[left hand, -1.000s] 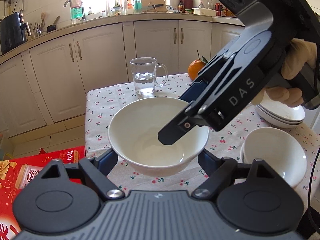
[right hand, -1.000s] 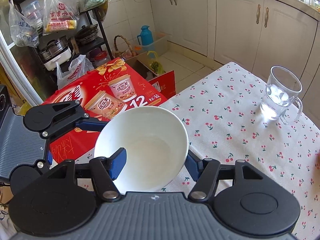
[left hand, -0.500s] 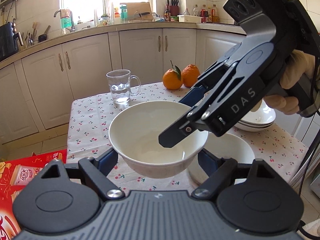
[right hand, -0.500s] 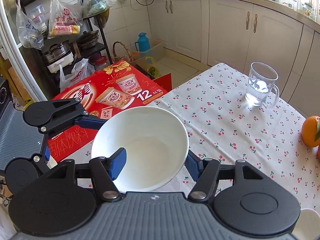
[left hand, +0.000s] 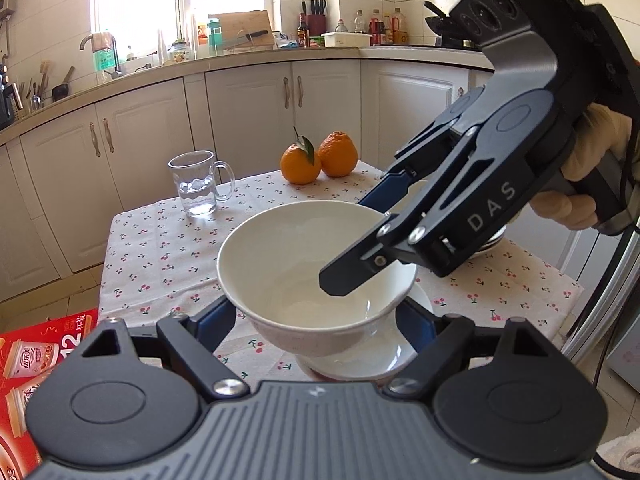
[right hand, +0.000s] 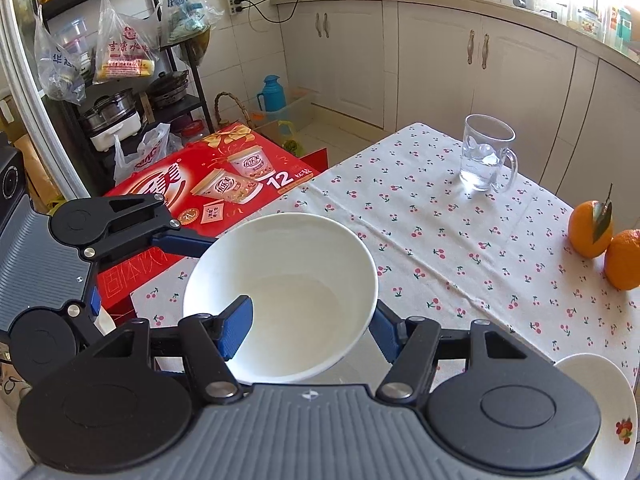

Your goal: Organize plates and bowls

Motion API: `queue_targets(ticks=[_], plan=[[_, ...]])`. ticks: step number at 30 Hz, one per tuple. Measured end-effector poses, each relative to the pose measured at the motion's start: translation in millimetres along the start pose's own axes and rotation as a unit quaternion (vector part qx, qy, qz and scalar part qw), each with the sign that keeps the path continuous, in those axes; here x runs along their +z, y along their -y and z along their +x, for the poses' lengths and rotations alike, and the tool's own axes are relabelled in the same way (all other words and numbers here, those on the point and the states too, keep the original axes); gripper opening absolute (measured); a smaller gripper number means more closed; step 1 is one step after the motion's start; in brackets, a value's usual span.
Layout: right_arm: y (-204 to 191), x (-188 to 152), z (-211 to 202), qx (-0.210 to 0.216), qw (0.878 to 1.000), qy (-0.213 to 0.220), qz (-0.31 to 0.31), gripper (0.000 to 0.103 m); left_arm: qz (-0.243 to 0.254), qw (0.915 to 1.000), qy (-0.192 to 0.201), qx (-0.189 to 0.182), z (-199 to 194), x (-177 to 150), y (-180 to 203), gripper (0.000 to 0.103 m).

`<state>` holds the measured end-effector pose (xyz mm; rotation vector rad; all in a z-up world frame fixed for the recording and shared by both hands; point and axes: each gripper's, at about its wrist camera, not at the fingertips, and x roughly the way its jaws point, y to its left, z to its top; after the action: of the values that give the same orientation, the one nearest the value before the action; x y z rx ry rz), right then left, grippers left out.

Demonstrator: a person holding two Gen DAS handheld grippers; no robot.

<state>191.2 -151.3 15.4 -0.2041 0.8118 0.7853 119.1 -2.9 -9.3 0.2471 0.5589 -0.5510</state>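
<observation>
A white bowl [left hand: 304, 264] is held in the air above the table by both grippers. My left gripper [left hand: 316, 320] grips its outer wall from both sides. My right gripper [right hand: 308, 332] pinches the rim, one blue finger [right hand: 236, 326] inside and one outside; it also shows in the left wrist view [left hand: 440, 216]. A second white bowl [left hand: 360, 360] sits on the table right beneath the held one. A stack of white plates [left hand: 488, 246] lies behind the right gripper, mostly hidden. A plate's edge [right hand: 604, 408] shows at lower right.
A glass mug of water [left hand: 196, 184] and two oranges [left hand: 318, 158] stand at the far side of the cherry-print tablecloth [left hand: 160, 256]. A red gift box [right hand: 208, 192] lies on the floor beside the table. Kitchen cabinets [left hand: 248, 116] line the back.
Both grippers have carried the bowl to the right across the table, from beside the second bowl to directly above it. The grip is unchanged.
</observation>
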Motion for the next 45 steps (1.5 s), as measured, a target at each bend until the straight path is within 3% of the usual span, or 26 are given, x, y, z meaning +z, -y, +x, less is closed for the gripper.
queue_targets(ticks=[12,28,39,45], plan=[[10,-29,-7,-0.013,1.000,-0.007,0.006,0.069,-0.024,0.9995,-0.015,-0.011,16,-7,19,0.087],[15,-40,6,-0.010,1.000,-0.020,0.009,0.069,-0.037,0.9988,-0.027,-0.020,23,-14,20,0.087],[13,-42,11,-0.010,1.000,-0.022,0.007,0.072,-0.037,0.9984,-0.035,-0.023,28,-17,18,0.087],[11,-44,11,-0.009,1.000,-0.020,0.006,0.078,-0.039,0.9982,-0.035,-0.028,30,-19,15,0.088]])
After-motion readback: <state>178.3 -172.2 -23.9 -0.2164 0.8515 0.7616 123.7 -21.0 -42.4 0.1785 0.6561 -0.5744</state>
